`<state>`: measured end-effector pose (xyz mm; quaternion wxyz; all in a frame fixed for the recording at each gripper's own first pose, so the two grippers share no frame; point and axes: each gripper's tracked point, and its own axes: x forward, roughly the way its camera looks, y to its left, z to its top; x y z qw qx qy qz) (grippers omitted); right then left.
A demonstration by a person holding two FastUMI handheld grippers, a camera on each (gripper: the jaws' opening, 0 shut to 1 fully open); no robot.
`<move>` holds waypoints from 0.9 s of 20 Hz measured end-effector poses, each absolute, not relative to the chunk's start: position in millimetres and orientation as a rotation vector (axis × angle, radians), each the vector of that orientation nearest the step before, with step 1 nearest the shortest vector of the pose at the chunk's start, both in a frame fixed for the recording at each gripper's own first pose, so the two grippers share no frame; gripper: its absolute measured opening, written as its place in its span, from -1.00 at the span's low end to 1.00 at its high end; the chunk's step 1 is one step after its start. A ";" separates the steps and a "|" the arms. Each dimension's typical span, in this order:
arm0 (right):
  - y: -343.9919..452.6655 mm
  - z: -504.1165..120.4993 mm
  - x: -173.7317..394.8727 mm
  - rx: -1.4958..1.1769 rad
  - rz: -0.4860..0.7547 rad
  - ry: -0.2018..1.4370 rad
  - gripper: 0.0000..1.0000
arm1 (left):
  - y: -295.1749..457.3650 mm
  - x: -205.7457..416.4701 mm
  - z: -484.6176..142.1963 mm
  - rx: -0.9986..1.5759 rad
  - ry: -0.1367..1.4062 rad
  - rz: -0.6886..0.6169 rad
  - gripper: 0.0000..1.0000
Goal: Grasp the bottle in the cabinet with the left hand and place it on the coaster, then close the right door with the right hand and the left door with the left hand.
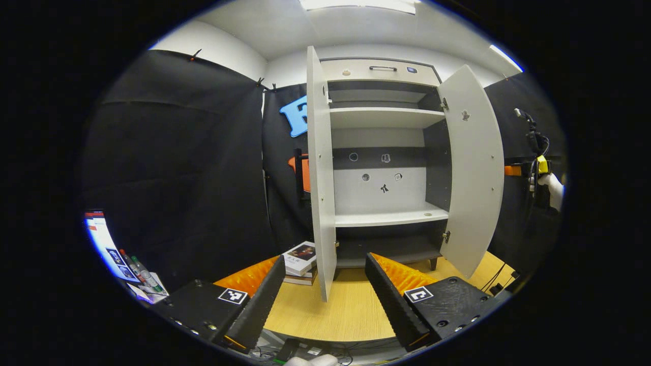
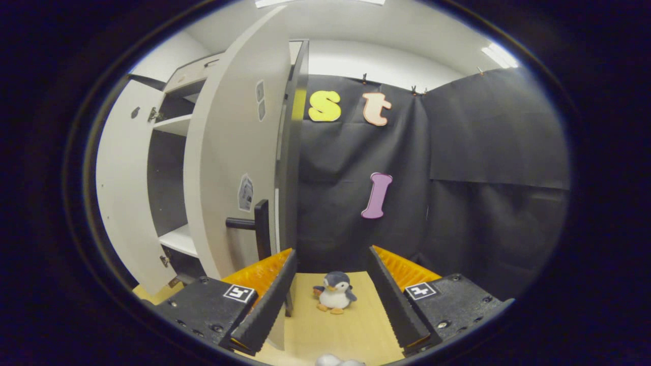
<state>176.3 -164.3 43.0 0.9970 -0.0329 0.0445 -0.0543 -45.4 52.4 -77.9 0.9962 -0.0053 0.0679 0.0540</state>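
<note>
Both doors of the cabinet [image 1: 381,152] stand wide open on the wooden table [image 1: 330,315]. In the left gripper view the left door [image 1: 321,173] is seen nearly edge-on and the right door [image 1: 473,168] swings outward; the shelves between them look bare, though the dark bottom compartment is hard to read. The left gripper [image 1: 325,290] hangs before the cabinet with its fingers spread and holding nothing. The right gripper [image 2: 330,295], likewise spread, faces a toy penguin [image 2: 334,292] beside the right door's handle [image 2: 257,226]. Some books [image 1: 301,262] lie left of the left door.

Bright ceiling-panel light [image 1: 356,4] — sharp centre, fisheye-bent edges
</note>
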 end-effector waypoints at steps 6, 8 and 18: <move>-127.6 42.6 171.9 -0.090 -0.065 0.100 0.85 | 53.5 -44.7 -75.1 -0.003 0.133 0.100 0.92; -99.3 40.7 176.1 -0.067 -0.021 0.105 0.84 | 56.6 -45.5 -73.3 -0.003 0.131 0.109 0.92; 5.2 48.0 218.5 -0.019 0.052 0.053 1.00 | 75.7 -56.2 -73.2 -0.007 0.144 0.174 0.92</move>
